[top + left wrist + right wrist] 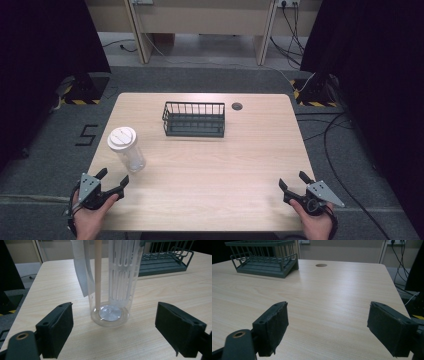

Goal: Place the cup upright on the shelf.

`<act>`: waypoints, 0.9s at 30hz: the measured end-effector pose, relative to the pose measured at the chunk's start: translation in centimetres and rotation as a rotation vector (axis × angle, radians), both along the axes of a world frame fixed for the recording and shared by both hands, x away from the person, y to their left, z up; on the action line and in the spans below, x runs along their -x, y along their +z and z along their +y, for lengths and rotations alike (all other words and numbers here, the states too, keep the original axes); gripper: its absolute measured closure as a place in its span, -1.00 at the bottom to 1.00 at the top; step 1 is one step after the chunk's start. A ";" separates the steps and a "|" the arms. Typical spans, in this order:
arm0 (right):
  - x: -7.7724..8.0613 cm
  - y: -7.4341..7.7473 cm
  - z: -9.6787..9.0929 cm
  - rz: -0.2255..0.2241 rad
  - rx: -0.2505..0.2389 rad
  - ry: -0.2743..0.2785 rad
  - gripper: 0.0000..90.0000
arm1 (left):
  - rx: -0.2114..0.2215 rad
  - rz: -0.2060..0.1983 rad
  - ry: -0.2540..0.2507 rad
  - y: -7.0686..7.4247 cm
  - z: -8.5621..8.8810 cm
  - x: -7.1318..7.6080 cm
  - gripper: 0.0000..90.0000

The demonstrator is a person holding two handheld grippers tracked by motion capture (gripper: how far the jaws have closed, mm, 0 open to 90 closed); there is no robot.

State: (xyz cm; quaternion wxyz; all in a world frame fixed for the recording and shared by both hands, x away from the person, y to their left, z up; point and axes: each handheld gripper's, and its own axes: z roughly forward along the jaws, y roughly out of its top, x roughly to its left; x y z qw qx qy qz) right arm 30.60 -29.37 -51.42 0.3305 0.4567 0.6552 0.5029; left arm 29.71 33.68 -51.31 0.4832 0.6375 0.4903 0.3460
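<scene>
The left gripper [113, 181] is sitting low over the near left corner of the light wooden table [210, 170], held in the person's left hand [90, 215], with its jaws spread wide and nothing between them. Just ahead of it — a little beyond the jaw tips — the tall clear plastic tumbler with a white lid [127, 149] is standing upright on the wood. In the left gripper view the tumbler [111, 290] is rising between the two black pads [58, 332] but farther out than they reach, touching neither; a pale straw-like stick and slotted white inserts are showing through its wall.

The right gripper [294, 183] is resting at the near right corner in the person's right hand [315, 222], its jaws likewise wide apart and holding nothing — bare tabletop is lying ahead of it in the right gripper view [332, 315].

Well beyond both grippers, toward the far side of the table, the dark green wire rack basket [194, 119] is standing, with a small round cable hole [237, 106] just to its right. The basket is lying ahead and to the right of the left gripper, and ahead and to the left of the right one.
</scene>
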 end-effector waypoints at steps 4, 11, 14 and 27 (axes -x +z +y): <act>0.0 0.0 0.1 0.011 0.000 -0.002 -0.62 | 0.007 -0.001 -0.005 0.1 0.1 0.0 -0.68; 0.0 0.0 0.3 0.016 0.011 0.000 -0.61 | 0.030 0.001 -0.025 0.1 -0.1 -0.4 -0.68; 0.0 0.0 0.2 0.018 0.007 -0.001 -0.61 | 0.031 0.009 -0.036 0.0 -0.3 -0.7 -0.68; -0.1 0.0 0.3 0.029 0.008 0.001 -0.61 | 0.016 0.027 -0.058 -0.2 -0.3 -2.9 -0.68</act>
